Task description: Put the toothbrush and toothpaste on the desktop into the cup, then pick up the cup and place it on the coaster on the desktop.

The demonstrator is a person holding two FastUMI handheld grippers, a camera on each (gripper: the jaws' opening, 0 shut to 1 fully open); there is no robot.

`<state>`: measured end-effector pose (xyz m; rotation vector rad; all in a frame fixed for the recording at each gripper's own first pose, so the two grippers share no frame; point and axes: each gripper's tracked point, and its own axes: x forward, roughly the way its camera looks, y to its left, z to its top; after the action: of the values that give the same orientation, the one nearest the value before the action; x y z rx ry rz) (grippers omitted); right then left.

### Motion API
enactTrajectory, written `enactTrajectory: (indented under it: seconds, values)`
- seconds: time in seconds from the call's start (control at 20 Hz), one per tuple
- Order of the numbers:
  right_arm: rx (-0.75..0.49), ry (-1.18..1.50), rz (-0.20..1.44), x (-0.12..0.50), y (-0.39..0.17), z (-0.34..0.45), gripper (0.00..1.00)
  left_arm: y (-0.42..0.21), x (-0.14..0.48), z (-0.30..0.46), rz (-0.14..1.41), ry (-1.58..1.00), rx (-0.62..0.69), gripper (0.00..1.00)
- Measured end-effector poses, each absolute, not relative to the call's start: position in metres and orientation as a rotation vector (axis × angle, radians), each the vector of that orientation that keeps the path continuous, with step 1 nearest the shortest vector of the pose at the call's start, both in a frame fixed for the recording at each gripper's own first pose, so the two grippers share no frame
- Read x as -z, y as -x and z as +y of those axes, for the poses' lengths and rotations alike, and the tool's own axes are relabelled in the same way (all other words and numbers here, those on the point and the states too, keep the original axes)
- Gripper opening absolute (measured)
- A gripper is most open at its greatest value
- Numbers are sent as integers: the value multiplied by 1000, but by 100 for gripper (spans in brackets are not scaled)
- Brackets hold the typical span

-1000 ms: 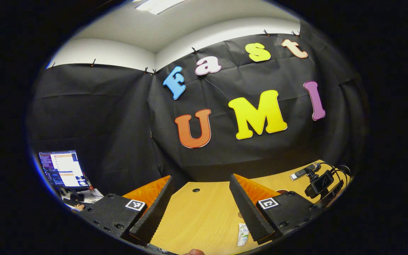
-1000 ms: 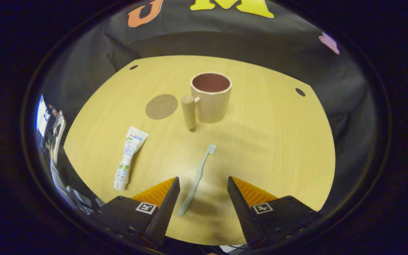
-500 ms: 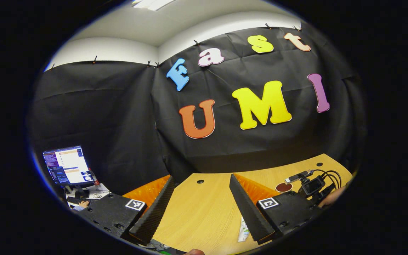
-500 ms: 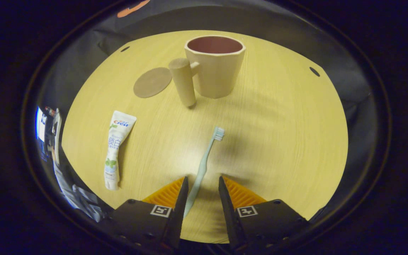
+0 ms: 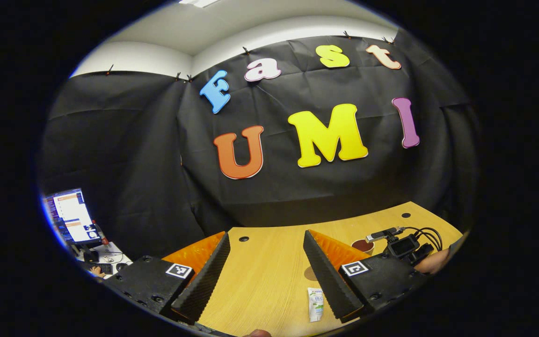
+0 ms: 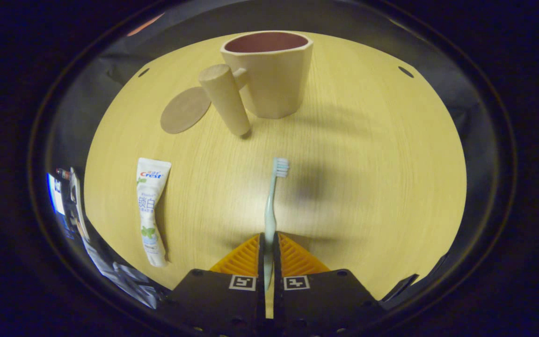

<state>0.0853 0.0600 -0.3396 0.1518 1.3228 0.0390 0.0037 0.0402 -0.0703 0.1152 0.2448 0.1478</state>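
Right gripper view: the right hand-held gripper [image 6: 267, 243] is closed on the handle of the toothbrush [image 6: 270, 206], both fingers pressing its lower part; the brush runs straight forward from the fingertips, bristled head farthest from the gripper and over the tabletop [image 6: 367, 164]. Whether the brush is lifted or lies on the wood cannot be told. The toothpaste [image 6: 150, 210] lies flat on the tabletop to the left of the toothbrush, well apart from it, its flat crimped end toward the far side. Beyond both stands the cup [image 6: 269, 75], upright, with a dark red interior and a thick cylindrical handle [image 6: 225, 105] pointing toward the near left. The round coaster [image 6: 184, 110] lies flat just beside the cup on its left, partly hidden behind the handle.

Left gripper view: the left hand-held gripper [image 5: 266, 262] is held wide open with nothing between its fingers, above the tabletop [image 5: 260, 281]. The toothpaste [image 5: 315, 304] appears beside its right finger; farther right are the cup [image 5: 362, 245], the right hand-held gripper's camera and cables [image 5: 407, 243], and a hand [image 5: 433, 264]. A monitor [image 5: 70, 217] stands at far left
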Motion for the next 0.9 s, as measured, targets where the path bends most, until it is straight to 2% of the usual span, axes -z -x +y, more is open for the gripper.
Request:
enactTrajectory:
  seconds: [0.1, 0.45, 0.9]
  values:
    - [-18, -165, 1308, 340, -86, 58, 2, -14, 86, 40, 285, -93, -95, 99]
    - [5, -227, 1209, 311, -88, 54, 2, -31, 145, 25, 465, 14, 48, 100]
    - [-30, -225, 1028, 265, -85, 42, 2, -14, 237, -21, 854, 130, 192, 100]
